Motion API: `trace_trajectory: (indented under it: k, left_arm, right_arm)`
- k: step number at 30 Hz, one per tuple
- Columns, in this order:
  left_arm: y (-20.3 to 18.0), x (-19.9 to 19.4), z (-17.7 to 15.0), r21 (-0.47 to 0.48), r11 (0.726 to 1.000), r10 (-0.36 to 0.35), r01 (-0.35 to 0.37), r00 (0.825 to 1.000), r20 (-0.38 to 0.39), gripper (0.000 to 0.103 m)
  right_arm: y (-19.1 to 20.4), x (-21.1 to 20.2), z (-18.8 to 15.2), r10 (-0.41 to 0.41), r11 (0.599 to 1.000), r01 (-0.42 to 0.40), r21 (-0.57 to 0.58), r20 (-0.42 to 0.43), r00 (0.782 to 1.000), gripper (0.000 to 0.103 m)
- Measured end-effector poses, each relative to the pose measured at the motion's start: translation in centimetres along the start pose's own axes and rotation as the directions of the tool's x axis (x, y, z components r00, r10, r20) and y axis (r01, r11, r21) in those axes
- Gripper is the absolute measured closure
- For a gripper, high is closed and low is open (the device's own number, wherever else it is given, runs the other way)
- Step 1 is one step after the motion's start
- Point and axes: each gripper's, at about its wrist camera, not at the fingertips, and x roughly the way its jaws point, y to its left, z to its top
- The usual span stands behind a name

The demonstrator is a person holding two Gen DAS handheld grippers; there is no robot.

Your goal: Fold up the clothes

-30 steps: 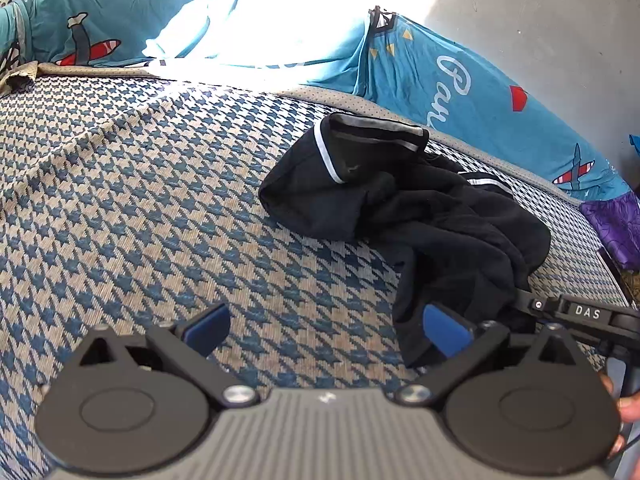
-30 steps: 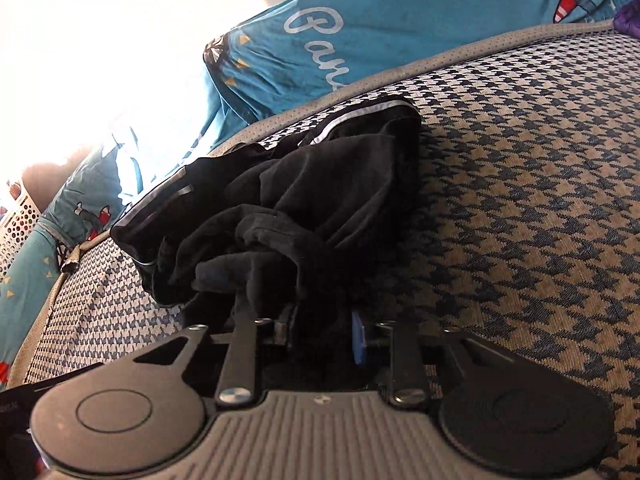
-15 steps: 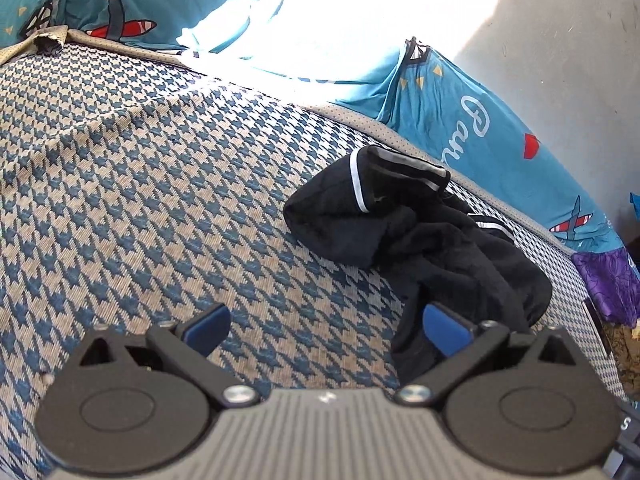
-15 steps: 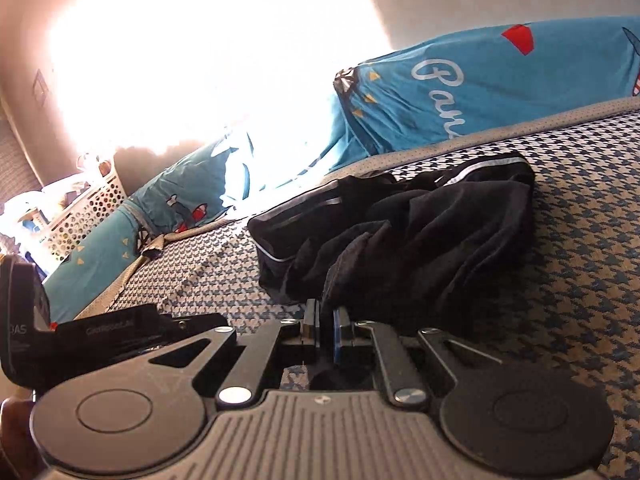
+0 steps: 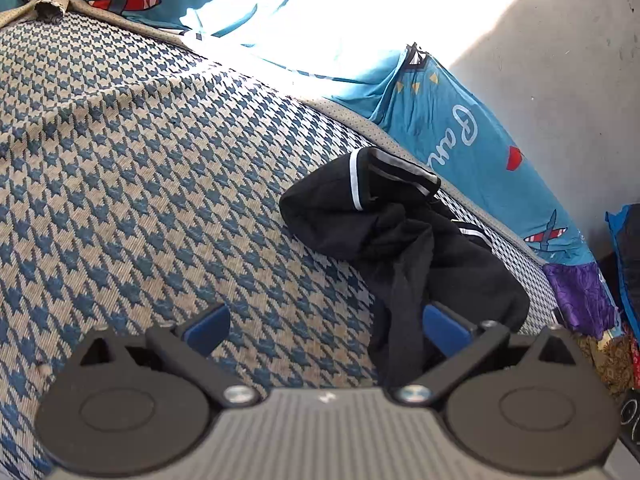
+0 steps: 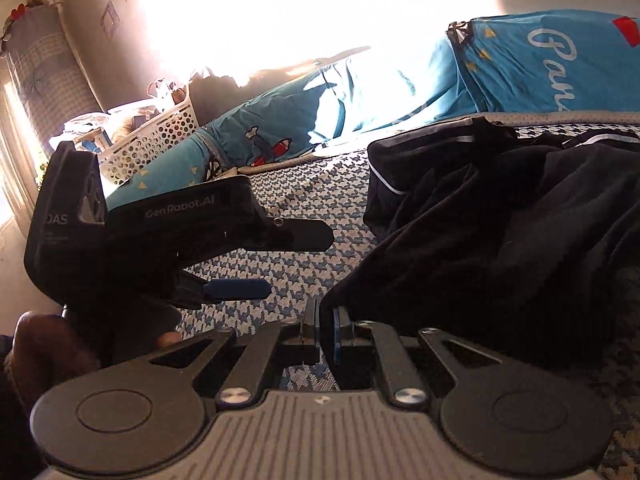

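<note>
Nearest to me, my right tool (image 6: 325, 334) had its jaws pinched nearly together on a thin edge of the black garment (image 5: 400, 236); the cloth ran up taut from the pads into the pile. My left tool (image 5: 322, 326) was spread wide and held nothing. One blue pad (image 5: 206, 326) was over bare bed cover (image 5: 140, 168), and the other sat right beside the hanging strip of fabric. In the right view I could see the left tool (image 6: 236, 286) off to the side, low over the cover, with a hand (image 6: 48, 352) behind it.

Past the tools, the garment itself was a crumpled heap on the houndstooth cover, toward the far edge. A white-trimmed hem (image 5: 394, 174) stuck up, and there were twists and bunches all through the middle. No flat panel, no clean crease that I could see.

So as far as folding went, I'd say basically all of it was left: the garment needed spreading flat before any fold could go in.

Behind that were the teal plane-print bedding (image 5: 480, 140), a white basket (image 6: 156, 136) in the corner, and blown-out sunlight on the wall.
</note>
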Motion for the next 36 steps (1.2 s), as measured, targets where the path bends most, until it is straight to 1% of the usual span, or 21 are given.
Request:
trace_trajectory:
  k: [1, 9, 12, 13, 15, 17, 19, 22, 24, 27, 30, 33, 36]
  left_arm:
    - [0.2, 0.0, 0.0, -0.005, 1.0, -0.014, 0.014, 1.0, -0.009, 0.0]
    - [1.2, -0.7, -0.1, 0.016, 0.999, -0.042, 0.042, 0.999, -0.01, 0.0]
    - [1.3, -0.8, -0.2, 0.03, 0.999, -0.013, 0.013, 1.0, -0.005, 0.0]
    - [1.4, -0.9, -0.2, 0.029, 1.0, -0.002, 0.002, 1.0, -0.002, 0.0]
    - [1.5, -1.0, -0.2, 0.026, 1.0, 0.011, -0.011, 1.0, 0.009, 0.0]
    - [1.5, -1.1, -0.1, 0.029, 0.999, 0.013, -0.014, 1.0, 0.02, 0.0]
    - [1.2, -1.1, -0.1, 0.041, 0.999, 0.011, -0.012, 1.0, 0.018, 0.0]
    - [0.6, -0.7, -0.4, 0.061, 0.998, 0.016, -0.016, 1.0, -0.006, 0.0]
    - [0.4, -0.3, -0.8, 0.064, 0.998, 0.019, -0.017, 1.0, -0.018, 0.0]
    - [0.3, 0.2, -1.5, 0.068, 0.997, 0.027, -0.025, 0.999, -0.039, 0.0]
    - [0.1, 0.6, -2.4, 0.081, 0.996, 0.029, -0.024, 0.998, -0.058, 0.0]
    - [-0.2, 0.9, -3.1, 0.098, 0.995, 0.035, -0.029, 0.997, -0.063, 0.0]
    - [-0.4, 1.2, -3.6, 0.106, 0.994, 0.044, -0.038, 0.998, -0.051, 0.0]
  right_arm:
    - [0.2, 0.2, 0.0, 0.008, 1.0, -0.008, -0.005, -0.005, 1.0, 0.095]
    - [2.5, 2.3, -0.8, 0.07, 0.995, -0.074, -0.064, -0.062, 0.996, 0.095]
    - [3.2, 3.1, -1.5, 0.094, 0.991, -0.102, -0.082, -0.097, 0.991, 0.094]
    - [3.4, 3.4, -1.8, 0.087, 0.991, -0.096, -0.088, -0.105, 0.991, 0.092]
    - [3.3, 3.8, -2.1, 0.076, 0.992, -0.088, -0.089, -0.13, 0.989, 0.091]
    - [3.2, 4.0, -2.3, 0.079, 0.992, -0.092, -0.086, -0.151, 0.985, 0.08]
    - [2.9, 3.3, -2.1, 0.098, 0.99, -0.111, -0.082, -0.148, 0.984, 0.071]
    - [2.5, 1.7, -2.0, 0.084, 0.99, -0.098, -0.103, -0.127, 0.988, 0.068]
    - [2.1, 0.6, -1.9, 0.053, 0.993, -0.064, -0.1, -0.108, 0.993, 0.068]
    - [0.9, -0.9, -2.1, -0.018, 0.997, 0.013, -0.072, -0.083, 0.996, 0.068]
    - [-0.4, -2.5, -2.1, -0.105, 0.994, 0.104, -0.022, -0.057, 0.993, 0.068]
    - [-2.2, -3.9, -1.9, -0.214, 0.976, 0.214, 0.03, -0.027, 0.977, 0.068]
    - [-4.2, -5.0, -1.8, -0.328, 0.939, 0.327, 0.11, -0.011, 0.945, 0.068]
